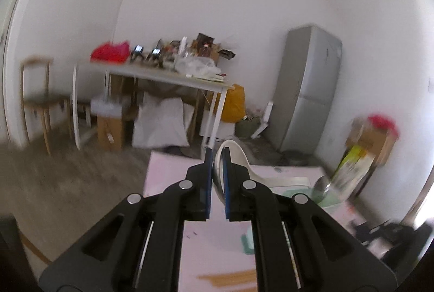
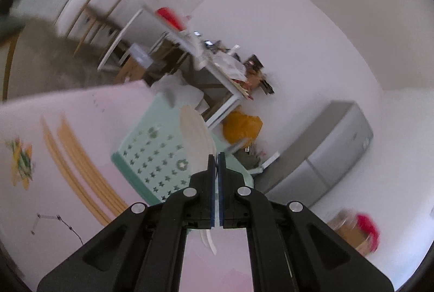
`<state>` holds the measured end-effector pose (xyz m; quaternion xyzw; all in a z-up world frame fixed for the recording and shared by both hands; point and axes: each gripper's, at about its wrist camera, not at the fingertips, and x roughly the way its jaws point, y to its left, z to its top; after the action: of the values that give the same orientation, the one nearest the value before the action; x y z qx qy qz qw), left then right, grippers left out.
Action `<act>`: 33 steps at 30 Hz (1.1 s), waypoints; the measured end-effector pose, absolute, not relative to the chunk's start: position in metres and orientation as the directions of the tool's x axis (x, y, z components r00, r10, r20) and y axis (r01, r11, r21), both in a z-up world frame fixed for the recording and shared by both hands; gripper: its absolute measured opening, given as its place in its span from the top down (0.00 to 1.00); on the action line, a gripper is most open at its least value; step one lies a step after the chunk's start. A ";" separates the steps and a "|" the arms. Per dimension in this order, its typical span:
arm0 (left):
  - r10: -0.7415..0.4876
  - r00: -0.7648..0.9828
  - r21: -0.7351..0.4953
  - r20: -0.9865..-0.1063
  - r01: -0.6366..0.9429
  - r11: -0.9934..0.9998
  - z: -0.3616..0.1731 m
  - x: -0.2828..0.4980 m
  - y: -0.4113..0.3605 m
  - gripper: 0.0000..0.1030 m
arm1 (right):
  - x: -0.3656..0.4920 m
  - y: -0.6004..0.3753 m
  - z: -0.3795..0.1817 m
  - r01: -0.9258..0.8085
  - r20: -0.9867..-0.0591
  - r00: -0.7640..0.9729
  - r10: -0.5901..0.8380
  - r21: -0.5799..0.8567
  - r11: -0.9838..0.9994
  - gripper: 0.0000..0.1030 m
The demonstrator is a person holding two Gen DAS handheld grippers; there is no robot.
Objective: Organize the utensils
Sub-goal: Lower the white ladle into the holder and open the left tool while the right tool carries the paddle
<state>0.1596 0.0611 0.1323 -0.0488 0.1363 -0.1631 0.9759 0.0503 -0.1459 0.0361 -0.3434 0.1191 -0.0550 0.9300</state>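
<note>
I'm gripping a glossy white spoon (image 1: 226, 153) in my left claw (image 1: 216, 156); my right claw (image 2: 216, 160) is pinching another smooth, curved spoon (image 2: 196, 134) above the desk (image 2: 81, 113).

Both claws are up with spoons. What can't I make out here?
- Left wrist view: white spoon bowl half hidden behind the left claw; its handle end blurs away.
- Right wrist view: white spoon handle hidden inside the right claw; green basket contents blurred.
</note>
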 end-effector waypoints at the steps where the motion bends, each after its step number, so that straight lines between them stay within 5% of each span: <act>1: -0.315 0.913 -0.084 -0.259 0.304 0.949 0.135 0.163 0.052 0.95 | 0.050 -0.150 0.041 0.029 -0.185 0.965 -0.185 -0.628 0.778 0.98; 11: -0.201 0.935 0.375 -0.294 0.306 0.875 0.135 0.178 -0.042 0.94 | 0.045 -0.181 0.063 0.073 -0.177 0.970 -0.168 -0.447 0.892 0.98; 18: -0.183 0.889 0.459 -0.420 0.382 0.802 0.102 0.198 -0.084 0.94 | 0.043 -0.188 0.063 0.086 -0.177 0.969 -0.174 -0.417 0.905 0.98; 20: -0.209 0.863 0.404 -0.460 0.413 0.816 0.098 0.205 -0.086 0.93 | 0.043 -0.190 0.063 0.090 -0.180 0.968 -0.176 -0.403 0.911 0.98; 23: -0.378 0.773 0.135 -0.509 0.506 0.852 0.101 0.218 -0.070 0.83 | 0.044 -0.193 0.063 0.094 -0.192 0.965 -0.180 -0.387 0.917 0.98; 25: -0.448 0.744 -0.004 -0.497 0.514 0.858 0.103 0.224 -0.055 0.65 | 0.045 -0.196 0.062 0.092 -0.207 0.962 -0.178 -0.367 0.926 0.98; 33: -0.580 0.711 -0.407 -0.399 0.429 0.806 0.088 0.228 0.017 0.48 | 0.050 -0.216 0.065 0.074 -0.257 0.957 -0.135 -0.232 0.970 0.98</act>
<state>0.2279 0.0173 0.0875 -0.1439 0.2616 -0.2761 0.9136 0.0501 -0.2164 0.0648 -0.1108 0.1367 -0.0533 0.9830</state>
